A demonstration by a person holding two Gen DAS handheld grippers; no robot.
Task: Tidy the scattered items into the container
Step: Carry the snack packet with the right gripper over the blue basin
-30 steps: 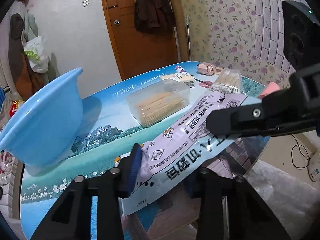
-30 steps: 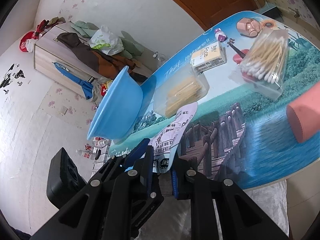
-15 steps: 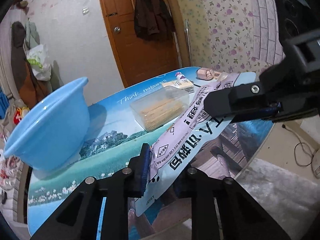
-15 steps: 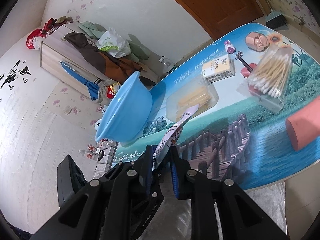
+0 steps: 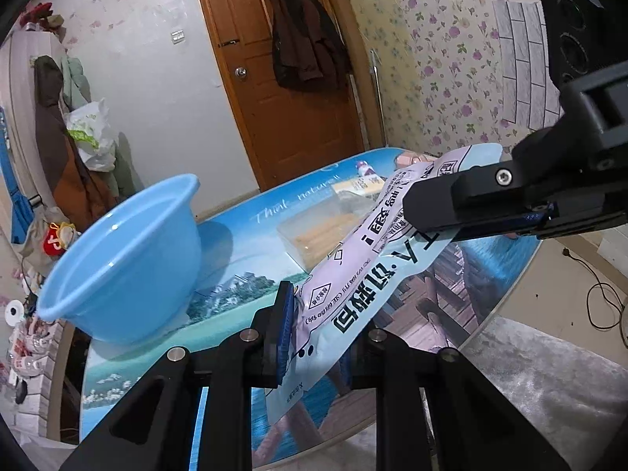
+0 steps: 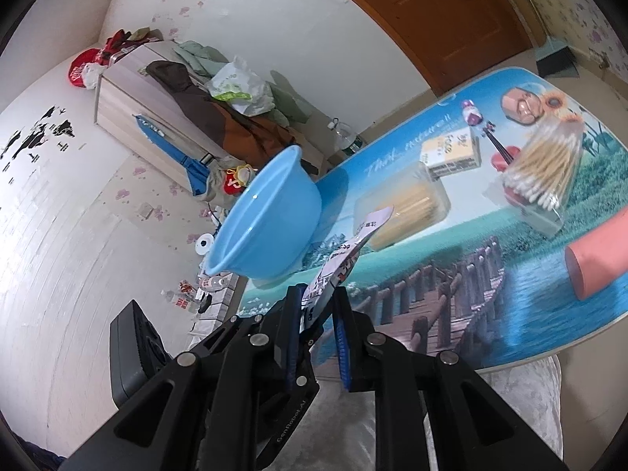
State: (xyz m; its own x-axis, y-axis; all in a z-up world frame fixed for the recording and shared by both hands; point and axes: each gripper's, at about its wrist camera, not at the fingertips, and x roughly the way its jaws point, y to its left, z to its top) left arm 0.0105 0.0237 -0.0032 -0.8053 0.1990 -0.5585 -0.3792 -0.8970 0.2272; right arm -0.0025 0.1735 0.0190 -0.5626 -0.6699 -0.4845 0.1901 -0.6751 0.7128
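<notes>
A pale lilac packet [image 5: 376, 274] with black print hangs stretched above the table, held at both ends. My left gripper [image 5: 318, 333] is shut on its near end, the blue pads pressing the film. My right gripper [image 6: 318, 306] is shut on the other end, and its black finger [image 5: 471, 204] reaches in from the right in the left wrist view. Only a narrow strip of the packet [image 6: 345, 259] shows in the right wrist view. The light blue bowl [image 5: 117, 259] stands empty at the table's left end, also seen as the bowl [image 6: 271, 216] beyond my right fingers.
On the picture-printed table [image 6: 471, 274] lie a clear box of toothpicks [image 6: 404, 208], a small yellow-white box [image 6: 451, 153], a pack of cotton swabs [image 6: 541, 168] and a pink cylinder [image 6: 600, 255] at the right edge. A door and hung clothes stand behind.
The packet has come up off the table and now hangs between both grippers. The left jaws have closed on its near end. Both views have risen.
</notes>
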